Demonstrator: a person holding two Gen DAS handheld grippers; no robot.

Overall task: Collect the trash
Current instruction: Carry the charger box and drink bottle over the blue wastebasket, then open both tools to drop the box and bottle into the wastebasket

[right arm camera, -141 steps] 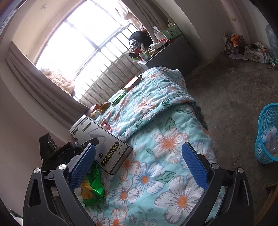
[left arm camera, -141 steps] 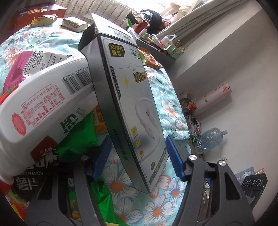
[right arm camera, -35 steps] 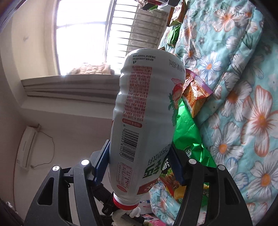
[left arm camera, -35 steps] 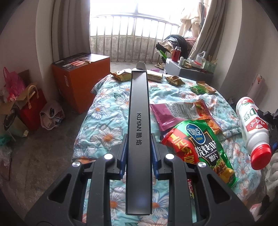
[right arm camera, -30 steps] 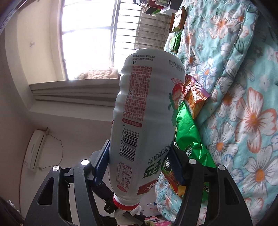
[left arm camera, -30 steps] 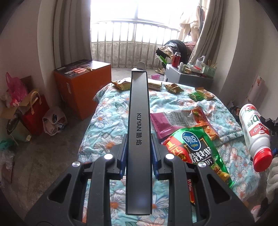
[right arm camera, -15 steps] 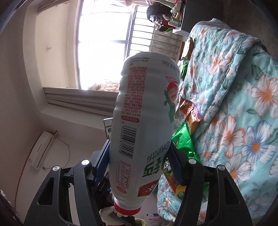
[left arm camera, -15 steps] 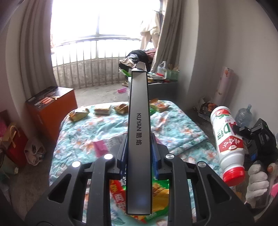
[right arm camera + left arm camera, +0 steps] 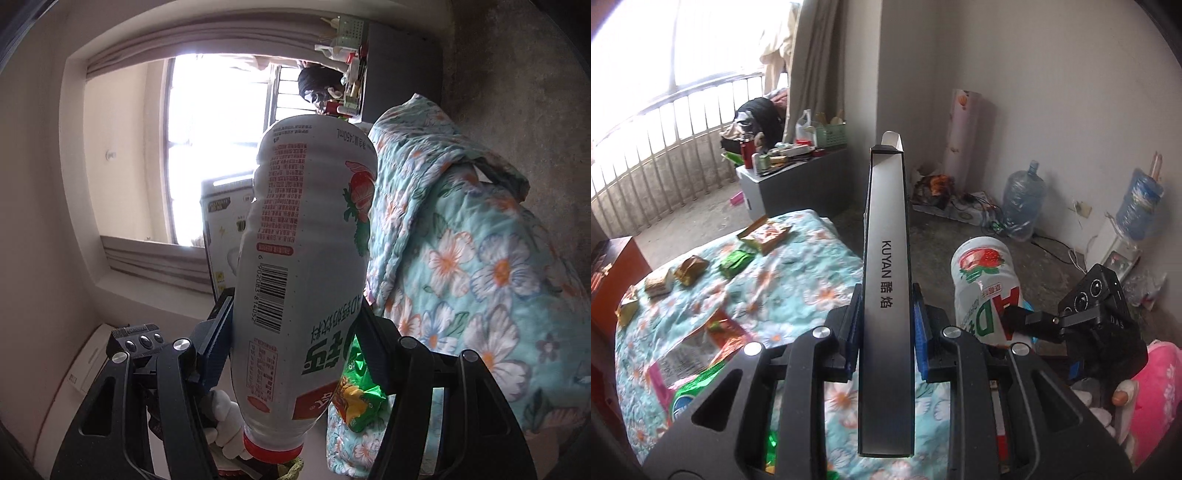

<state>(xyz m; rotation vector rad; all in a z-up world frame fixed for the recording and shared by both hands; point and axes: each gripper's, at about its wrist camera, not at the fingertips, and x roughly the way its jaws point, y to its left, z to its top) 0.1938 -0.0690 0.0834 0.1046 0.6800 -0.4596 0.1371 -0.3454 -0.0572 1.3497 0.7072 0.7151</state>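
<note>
My left gripper (image 9: 885, 328) is shut on a long grey KUYAN box (image 9: 886, 266), seen edge-on and pointing forward above the bed. My right gripper (image 9: 295, 332) is shut on a white yogurt bottle (image 9: 303, 258) with a red cap and a strawberry label, cap toward the camera. The bottle (image 9: 986, 291) and the right gripper show at the right of the left wrist view. The box (image 9: 221, 236) shows behind the bottle in the right wrist view. Several snack wrappers (image 9: 690, 269) lie on the floral quilt (image 9: 798, 273).
A green chip bag (image 9: 356, 391) lies on the quilt edge (image 9: 480, 258). A grey cabinet (image 9: 798, 184) with clutter stands by the window. Water jugs (image 9: 1023, 203), a paper roll (image 9: 964, 133) and cables lie along the right wall. An orange box (image 9: 609, 258) stands at left.
Both grippers have swung right, away from the bed toward the bare floor and right wall. Each still holds its item. The bottle now sits closer beside the box.
</note>
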